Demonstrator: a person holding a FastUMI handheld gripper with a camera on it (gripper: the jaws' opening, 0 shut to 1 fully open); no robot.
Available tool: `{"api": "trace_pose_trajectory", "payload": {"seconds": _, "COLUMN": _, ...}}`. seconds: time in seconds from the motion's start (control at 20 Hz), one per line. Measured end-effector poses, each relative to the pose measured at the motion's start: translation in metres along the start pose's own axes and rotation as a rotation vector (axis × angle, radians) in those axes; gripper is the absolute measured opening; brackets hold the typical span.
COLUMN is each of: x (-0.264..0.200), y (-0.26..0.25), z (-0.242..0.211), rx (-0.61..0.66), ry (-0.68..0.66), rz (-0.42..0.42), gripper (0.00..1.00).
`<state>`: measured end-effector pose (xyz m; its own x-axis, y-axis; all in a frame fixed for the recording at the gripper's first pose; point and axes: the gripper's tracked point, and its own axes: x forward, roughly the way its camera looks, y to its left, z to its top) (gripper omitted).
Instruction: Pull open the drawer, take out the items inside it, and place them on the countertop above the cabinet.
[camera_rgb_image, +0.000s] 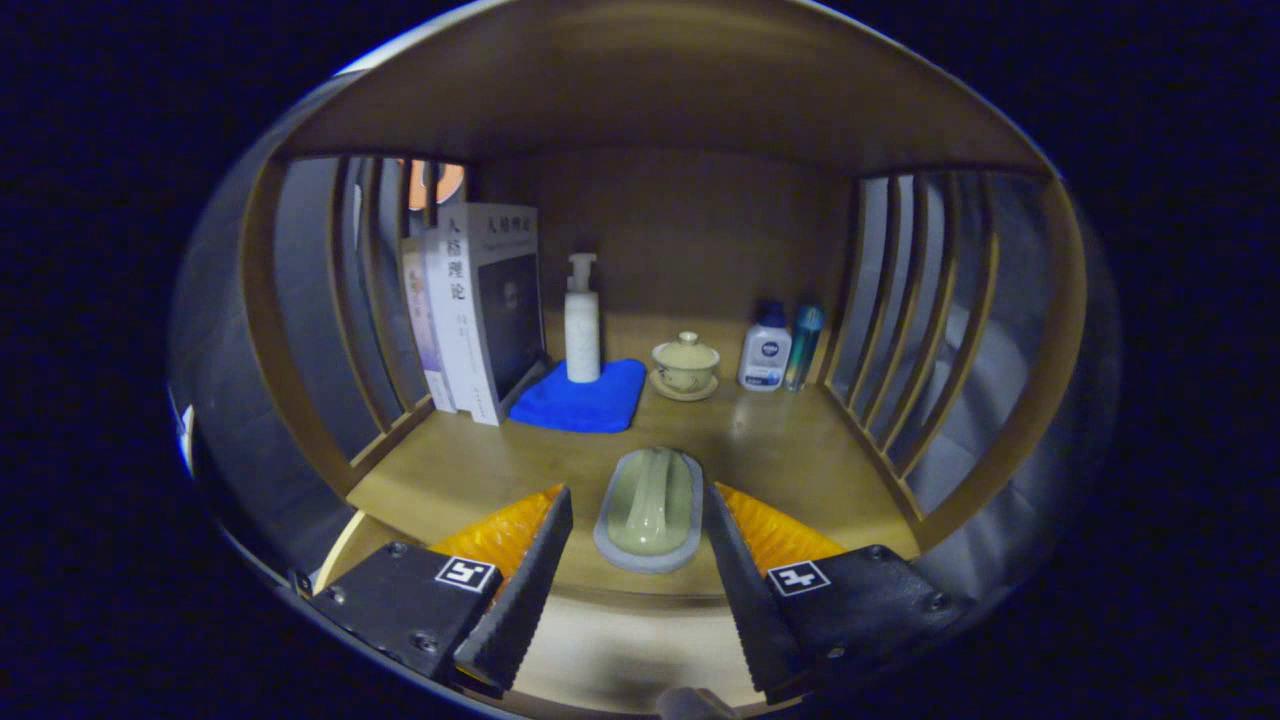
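A pale green oblong item (650, 505) lies on a grey oval dish (612, 545) near the front edge of the wooden countertop (470, 465). My gripper (638, 492) is open, with one finger on each side of the dish. Both black ribbed fingers (530, 570) stand a little apart from it, and neither presses on it. Below the countertop's front edge there is a lighter wooden surface (610, 650) and a small grey rounded part (690, 703); I cannot tell what that part is.
At the back of the countertop stand upright books (480, 310), a white pump bottle (582, 330) on a folded blue cloth (585, 395), a lidded cup on a saucer (686, 365), a white bottle (765, 350) and a slim teal bottle (803, 345). Slatted wooden sides (900, 330) close in left and right, with a wooden top overhead.
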<state>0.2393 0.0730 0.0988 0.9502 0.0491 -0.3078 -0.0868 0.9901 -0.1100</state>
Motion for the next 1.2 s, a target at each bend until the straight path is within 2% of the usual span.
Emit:
{"api": "trace_pose_trajectory", "payload": {"seconds": 0.05, "x": -0.013, "y": 0.002, "z": -0.004, "rx": -0.006, "ry": -0.035, "rz": -0.001, "gripper": 0.85}}
{"api": "trace_pose_trajectory", "payload": {"seconds": 0.3, "x": -0.078, "y": 0.007, "z": -0.022, "rx": -0.015, "ry": -0.212, "rz": -0.010, "gripper": 0.99}}
{"api": "trace_pose_trajectory", "payload": {"seconds": 0.55, "x": -0.128, "y": 0.013, "z": -0.064, "rx": 0.016, "ry": -0.310, "rz": -0.016, "gripper": 0.99}}
{"api": "trace_pose_trajectory", "payload": {"seconds": 0.85, "x": -0.150, "y": 0.014, "z": -0.135, "rx": 0.078, "ry": -0.289, "rz": -0.013, "gripper": 0.99}}
{"api": "trace_pose_trajectory", "payload": {"seconds": 1.2, "x": -0.152, "y": 0.017, "z": -0.214, "rx": 0.061, "ry": -0.229, "rz": -0.040, "gripper": 0.99}}
